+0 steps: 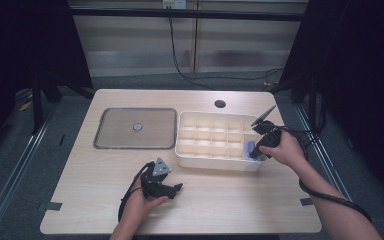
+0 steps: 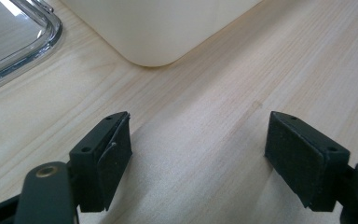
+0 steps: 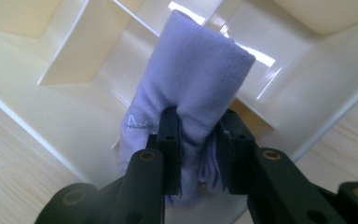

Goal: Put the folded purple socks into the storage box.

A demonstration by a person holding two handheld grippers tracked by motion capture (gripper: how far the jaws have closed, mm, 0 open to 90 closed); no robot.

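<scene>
A folded lilac sock [image 3: 196,79] is pinched between the jaws of my right gripper [image 3: 199,135], which is shut on it. The sock hangs into the front right compartment of a cream divided organiser box [image 1: 215,162]; the high view shows the sock [image 1: 250,149] as a pale purple patch there, under the right gripper [image 1: 261,150]. My left gripper [image 1: 172,189] rests low over the bare wood in front of the box, open, with nothing between its pads [image 2: 107,158].
A shallow metal-rimmed tray [image 1: 135,128] lies left of the box, with a small round object at its centre. A cable hole [image 1: 220,103] sits in the wooden table [image 1: 230,200] behind the box. Cables trail from both grippers.
</scene>
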